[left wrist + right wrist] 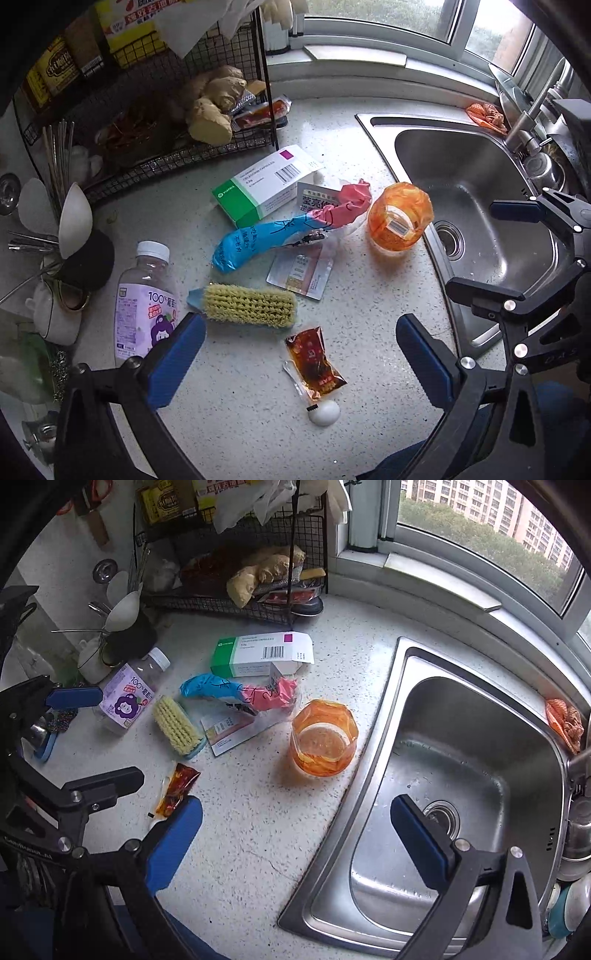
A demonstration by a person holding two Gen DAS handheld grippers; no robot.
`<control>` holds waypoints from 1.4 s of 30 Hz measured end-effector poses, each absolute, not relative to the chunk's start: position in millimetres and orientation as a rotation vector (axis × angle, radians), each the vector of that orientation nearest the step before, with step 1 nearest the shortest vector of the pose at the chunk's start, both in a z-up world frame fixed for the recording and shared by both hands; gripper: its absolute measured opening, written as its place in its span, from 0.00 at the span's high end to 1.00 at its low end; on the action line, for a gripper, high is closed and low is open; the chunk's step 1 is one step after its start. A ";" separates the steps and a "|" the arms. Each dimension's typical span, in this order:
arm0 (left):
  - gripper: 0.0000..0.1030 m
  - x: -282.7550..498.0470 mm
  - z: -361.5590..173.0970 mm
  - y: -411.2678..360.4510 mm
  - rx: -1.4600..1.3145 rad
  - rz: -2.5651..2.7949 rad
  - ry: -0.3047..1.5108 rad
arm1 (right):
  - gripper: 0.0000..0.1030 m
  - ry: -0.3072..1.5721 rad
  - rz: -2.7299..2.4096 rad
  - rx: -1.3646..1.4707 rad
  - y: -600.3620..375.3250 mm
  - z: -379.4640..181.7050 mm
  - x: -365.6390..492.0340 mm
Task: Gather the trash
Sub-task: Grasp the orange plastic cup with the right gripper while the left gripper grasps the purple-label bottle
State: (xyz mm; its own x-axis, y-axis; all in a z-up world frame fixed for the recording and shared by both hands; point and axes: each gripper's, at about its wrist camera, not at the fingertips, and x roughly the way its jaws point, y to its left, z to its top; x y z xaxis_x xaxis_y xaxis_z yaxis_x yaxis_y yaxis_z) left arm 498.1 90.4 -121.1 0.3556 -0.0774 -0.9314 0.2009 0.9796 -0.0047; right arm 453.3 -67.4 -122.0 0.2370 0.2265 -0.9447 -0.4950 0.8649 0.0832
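Trash lies scattered on the speckled counter. A red sauce packet and a white eggshell lie between the fingers of my left gripper, which hangs open above them. Farther off are a blue-pink wrapper, a green-white medicine box, a flat sachet, an orange plastic cup and a purple juice bottle. My right gripper is open over the sink's edge, holding nothing.
A scrubbing brush lies beside the bottle. The steel sink fills the right side, with an orange cloth on its rim. A wire rack with ginger stands at the back. Utensils and mugs crowd the left.
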 end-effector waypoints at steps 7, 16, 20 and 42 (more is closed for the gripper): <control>0.00 522.3 -150.8 102.5 0.066 -0.193 1.268 | 0.01 1.327 0.474 -0.306 -54.7 -152.7 483.6; 0.00 554.8 -176.4 114.1 0.024 -0.169 1.316 | 0.01 1.396 0.475 -0.350 -49.4 -186.1 520.9; 0.00 564.4 -179.1 113.5 0.009 -0.178 1.324 | 0.12 1.422 0.489 -0.373 -45.1 -199.3 533.7; 0.00 503.2 -131.0 155.1 0.151 -0.190 1.253 | 0.38 1.343 0.528 -0.354 -40.5 -165.4 485.0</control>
State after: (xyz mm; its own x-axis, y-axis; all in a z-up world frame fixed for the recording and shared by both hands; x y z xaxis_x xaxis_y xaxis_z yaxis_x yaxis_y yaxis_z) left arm 503.2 155.1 -131.0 0.3003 -0.0598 -0.9520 0.2252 0.9743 0.0098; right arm 485.0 -40.5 -165.4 0.1374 0.1568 -0.9780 -0.5509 0.8327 0.0561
